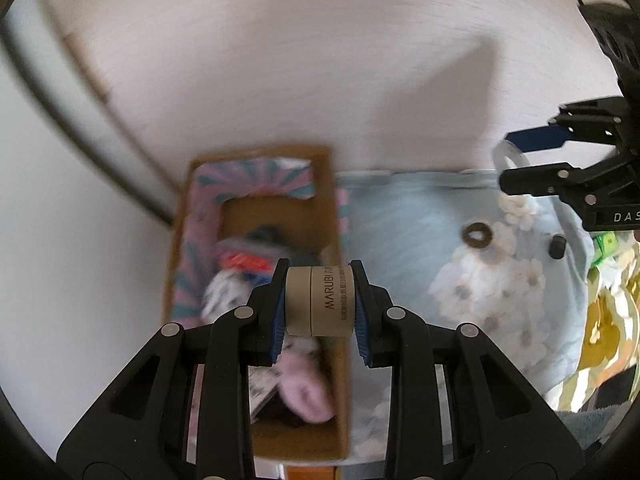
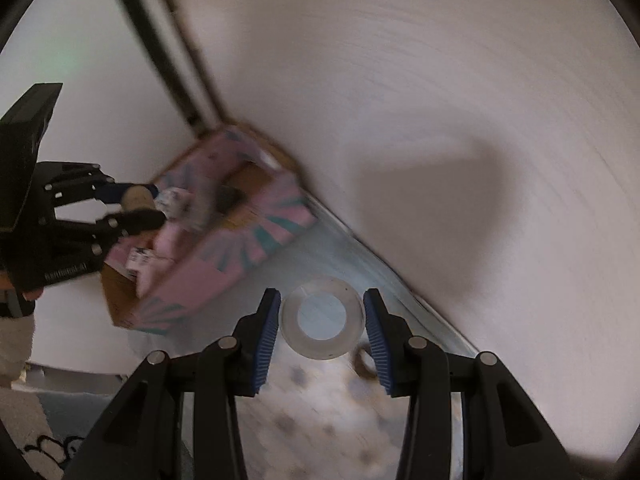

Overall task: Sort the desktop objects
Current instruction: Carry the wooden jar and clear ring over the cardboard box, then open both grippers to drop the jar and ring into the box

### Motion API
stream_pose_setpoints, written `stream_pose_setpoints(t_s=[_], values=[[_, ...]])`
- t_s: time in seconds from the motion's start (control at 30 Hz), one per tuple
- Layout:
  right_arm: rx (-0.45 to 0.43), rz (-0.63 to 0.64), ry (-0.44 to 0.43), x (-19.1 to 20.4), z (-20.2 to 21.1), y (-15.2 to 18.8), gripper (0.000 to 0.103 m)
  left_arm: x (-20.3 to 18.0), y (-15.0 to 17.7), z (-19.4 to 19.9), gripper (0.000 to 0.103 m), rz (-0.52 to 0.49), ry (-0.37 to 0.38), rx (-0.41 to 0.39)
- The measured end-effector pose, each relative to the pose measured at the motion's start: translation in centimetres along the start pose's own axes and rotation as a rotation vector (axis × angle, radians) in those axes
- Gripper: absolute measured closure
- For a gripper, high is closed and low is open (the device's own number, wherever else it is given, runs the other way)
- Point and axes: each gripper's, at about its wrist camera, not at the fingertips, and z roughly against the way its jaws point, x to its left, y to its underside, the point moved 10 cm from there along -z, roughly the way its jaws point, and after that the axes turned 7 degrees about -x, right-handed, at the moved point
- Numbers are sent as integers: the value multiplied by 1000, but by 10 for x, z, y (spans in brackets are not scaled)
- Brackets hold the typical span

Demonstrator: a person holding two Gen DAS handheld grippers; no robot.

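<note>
Left tongs (image 1: 320, 300) clamp beige jar (image 1: 320, 300) above open box (image 1: 256, 240); right tongs (image 2: 322, 324) pinch clear tape ring (image 2: 322, 324).

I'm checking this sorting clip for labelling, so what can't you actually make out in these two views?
- Box contents, left wrist view: motion-blurred, partly behind the beige jar.
- Small dark item on the blue cloth: too small to identify.
- Brown ring, right wrist view: blurred, partly behind the fingers.
</note>
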Motion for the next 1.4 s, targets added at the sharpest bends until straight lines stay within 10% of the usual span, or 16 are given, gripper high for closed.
stream_pose_setpoints(t_s=[0.43,0.73,0.83,0.87,0.9,1.17,1.4], values=[[112,243,-179,140,-84,-54,64,73,88,-8,78,149,-50,81],[201,243,-216,167,-121,-45,64,80,111,-26,77,196,-5,100],[228,183,-234,163,-125,-45,55,81,112,-27,56,223,13,119],[237,166,-222,159,-125,-44,36,82,112,-26,16,227,8,121],[236,157,-212,155,-124,-45,25,83,111,-25,2,225,-4,113],[156,94,-184,133,-94,-51,1,84,94,-16,1,188,-29,47],[163,100,-119,119,-79,-46,1,78,82,-6,1,186,-23,23]])
